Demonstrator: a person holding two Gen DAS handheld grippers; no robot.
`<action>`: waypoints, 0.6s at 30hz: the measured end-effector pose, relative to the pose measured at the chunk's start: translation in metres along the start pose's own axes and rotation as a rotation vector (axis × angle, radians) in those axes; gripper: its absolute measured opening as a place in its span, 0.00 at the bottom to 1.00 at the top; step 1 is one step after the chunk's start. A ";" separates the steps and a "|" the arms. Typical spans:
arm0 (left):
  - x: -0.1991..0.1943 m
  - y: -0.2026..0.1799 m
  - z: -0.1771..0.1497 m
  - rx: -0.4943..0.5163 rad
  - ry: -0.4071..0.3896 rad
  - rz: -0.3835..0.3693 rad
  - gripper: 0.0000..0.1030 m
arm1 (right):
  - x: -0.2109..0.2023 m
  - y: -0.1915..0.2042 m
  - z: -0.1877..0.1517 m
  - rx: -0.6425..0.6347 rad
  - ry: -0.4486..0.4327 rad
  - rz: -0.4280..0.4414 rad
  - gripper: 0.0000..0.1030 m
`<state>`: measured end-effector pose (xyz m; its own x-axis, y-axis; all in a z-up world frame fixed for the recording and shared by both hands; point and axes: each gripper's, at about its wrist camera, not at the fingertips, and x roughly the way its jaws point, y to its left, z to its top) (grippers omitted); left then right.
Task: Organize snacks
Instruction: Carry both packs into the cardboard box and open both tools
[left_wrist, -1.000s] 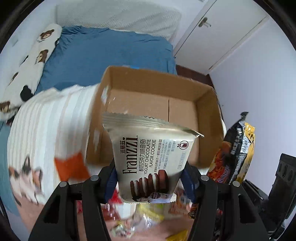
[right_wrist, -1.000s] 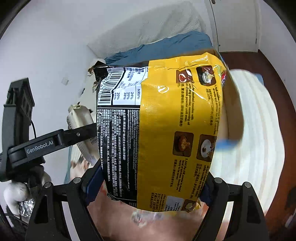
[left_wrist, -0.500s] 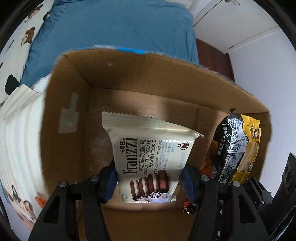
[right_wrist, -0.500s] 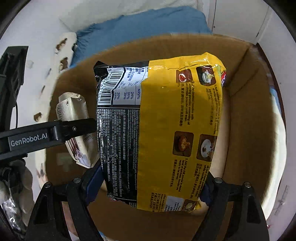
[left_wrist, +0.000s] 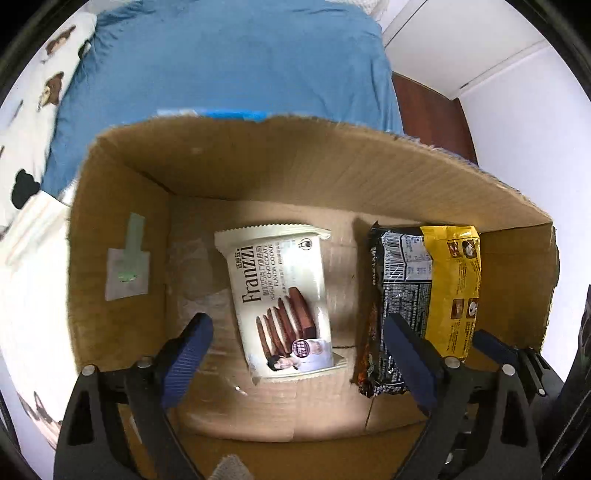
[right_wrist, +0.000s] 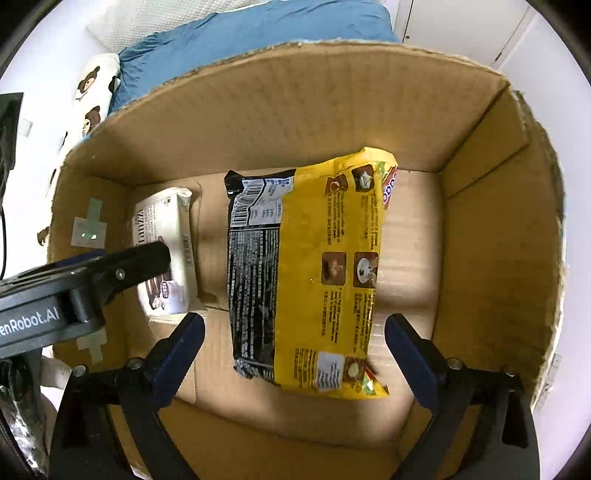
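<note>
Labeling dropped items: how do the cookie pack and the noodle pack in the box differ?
Colour: the cookie pack is cream with brown cookie art; the noodle pack is yellow and black.
Face up: the cookie pack shows its branded front; the noodle pack shows its barcode and instruction panels.
Size: the noodle pack looks clearly larger.
Shared: both lie flat side by side on the floor of the cardboard box, free of the open jaws.

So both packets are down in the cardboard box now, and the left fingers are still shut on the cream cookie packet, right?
Not quite. In the left wrist view the left gripper has just opened; the cream Franzzi cookie packet lies loose in the brown cardboard box. The yellow-and-black noodle packet is down too.
</note>
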<state>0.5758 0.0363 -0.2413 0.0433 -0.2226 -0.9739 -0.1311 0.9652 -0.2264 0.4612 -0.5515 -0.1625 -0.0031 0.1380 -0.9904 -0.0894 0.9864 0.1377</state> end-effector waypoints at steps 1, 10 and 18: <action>-0.004 -0.001 -0.004 0.008 -0.011 -0.001 0.92 | -0.003 0.018 0.000 0.005 -0.005 0.009 0.97; -0.038 -0.022 -0.050 0.051 -0.189 0.071 0.92 | -0.071 0.065 -0.083 -0.002 -0.151 -0.038 0.97; -0.087 -0.027 -0.112 0.055 -0.319 0.104 0.92 | -0.115 0.133 -0.131 -0.020 -0.287 -0.060 0.97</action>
<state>0.4646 0.0137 -0.1519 0.3411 -0.0768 -0.9369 -0.0978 0.9883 -0.1167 0.3192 -0.4481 -0.0319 0.2848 0.1019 -0.9531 -0.1005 0.9920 0.0760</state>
